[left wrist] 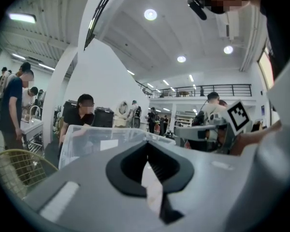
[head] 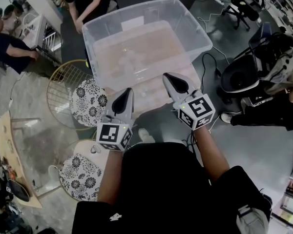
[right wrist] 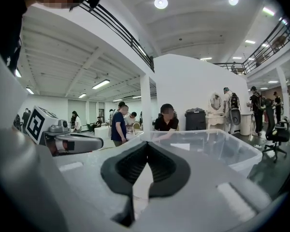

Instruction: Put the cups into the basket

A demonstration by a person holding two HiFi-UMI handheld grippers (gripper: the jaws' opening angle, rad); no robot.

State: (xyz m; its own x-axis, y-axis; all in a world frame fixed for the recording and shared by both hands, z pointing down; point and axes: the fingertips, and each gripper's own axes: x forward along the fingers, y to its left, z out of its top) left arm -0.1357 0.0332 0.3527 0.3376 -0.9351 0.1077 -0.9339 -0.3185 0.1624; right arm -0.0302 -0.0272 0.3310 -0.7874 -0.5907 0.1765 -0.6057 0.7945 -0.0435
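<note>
Bin: the clear bin point(head: 195, 33) stands straight ahead and looks empty. It takes no part in the task.
Basket: the wire basket point(head: 58, 89) sits low at the left, open side up, so cups can go in from above.
Cups: two floral cups, as far as the view tells. One point(head: 88, 103) lies just beside the basket's right edge, the other point(head: 78, 177) nearer the person. Both lie outside the basket, so the task looks unstarted.
Left gripper: the left gripper point(head: 127, 94) has its jaws fully closed with nothing between them. It is held near level and aimed at the bin, a transit posture rather than a grasp.
Right gripper: the right gripper point(head: 168, 78) is likewise closed and empty, beside the left.
Next move: probably swing left and down, opening the jaws before reaching a cup.
</note>
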